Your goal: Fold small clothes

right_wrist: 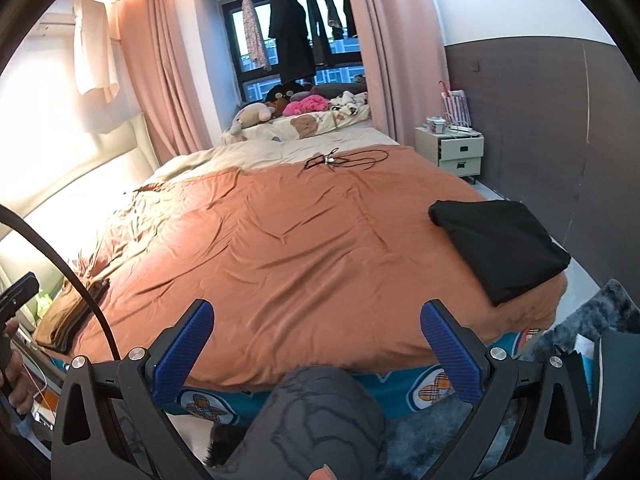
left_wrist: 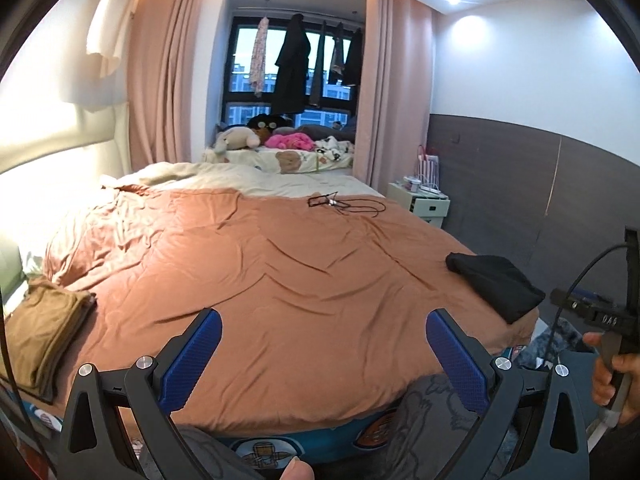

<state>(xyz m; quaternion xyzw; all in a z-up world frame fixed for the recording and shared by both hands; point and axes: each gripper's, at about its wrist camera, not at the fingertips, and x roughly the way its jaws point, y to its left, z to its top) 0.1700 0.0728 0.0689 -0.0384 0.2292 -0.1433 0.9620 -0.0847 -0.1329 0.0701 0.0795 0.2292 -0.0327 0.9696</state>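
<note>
A folded black garment lies at the right edge of the orange bedspread. A folded brown garment rests at the bed's left edge. My left gripper hovers open over the near middle of the bed, nothing between its blue pads. My right gripper is also open and empty above the bed's near edge; its handle shows at the far right of the left wrist view, held by a hand. Both garments lie well apart from either gripper.
A black wire hanger with a cord lies at the far side of the bed. Soft toys and bedding fill the window ledge. A white nightstand stands at right. The person's grey-trousered knees press against the bed's near edge.
</note>
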